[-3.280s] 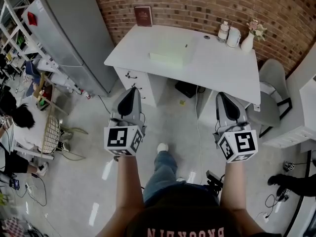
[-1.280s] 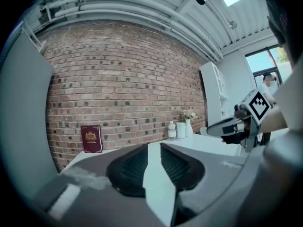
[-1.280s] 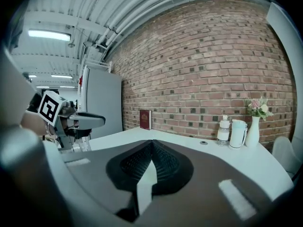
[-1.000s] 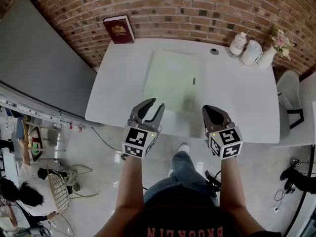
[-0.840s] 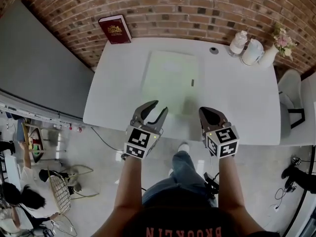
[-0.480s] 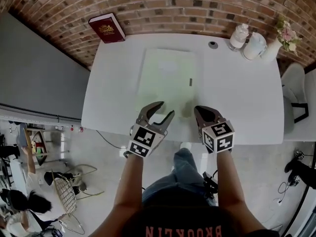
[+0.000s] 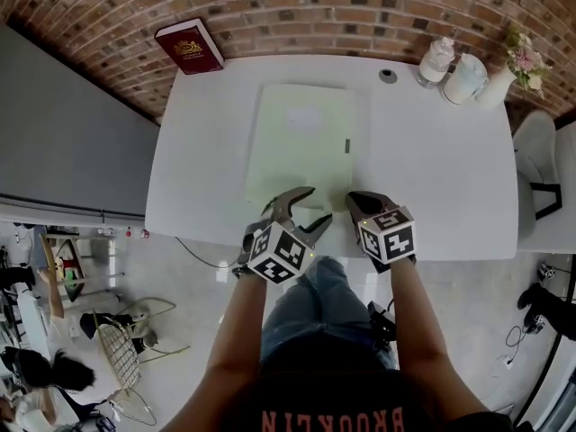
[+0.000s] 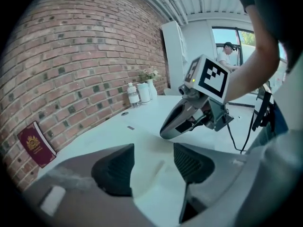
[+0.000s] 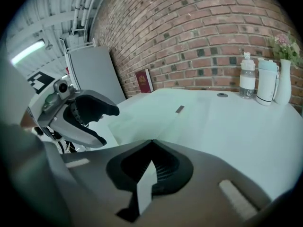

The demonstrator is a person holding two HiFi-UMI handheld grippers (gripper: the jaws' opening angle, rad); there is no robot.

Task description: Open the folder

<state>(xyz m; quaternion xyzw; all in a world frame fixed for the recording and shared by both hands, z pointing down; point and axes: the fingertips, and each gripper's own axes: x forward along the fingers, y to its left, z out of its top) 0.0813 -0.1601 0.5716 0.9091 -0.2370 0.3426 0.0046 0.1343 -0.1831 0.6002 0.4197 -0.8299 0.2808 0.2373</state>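
A pale green folder (image 7: 301, 142) lies closed and flat on the white desk (image 7: 432, 178), with a small grey tab (image 7: 346, 146) near its right edge. My left gripper (image 7: 306, 210) hangs over the folder's near edge. Its jaws are opening and stand wide, and its pads press on nothing. In the left gripper view the folder (image 8: 142, 143) shows in the gap between the left gripper's (image 8: 151, 161) fingers. My right gripper (image 7: 358, 202) is shut and empty, its tip at the folder's near right corner. The right gripper view shows its jaws (image 9: 151, 142) meeting, with the folder (image 9: 156, 109) ahead.
A dark red book (image 7: 189, 47) leans on the brick wall at the desk's far left corner. At the far right stand a bottle (image 7: 436, 59), a white jug (image 7: 465, 77) and a vase of flowers (image 7: 511, 72). A grey cabinet (image 7: 72, 133) stands left of the desk.
Both grippers have come down and forward to the folder's near edge. The left jaws have spread wider and the left gripper has rolled. The right jaws have stayed shut.
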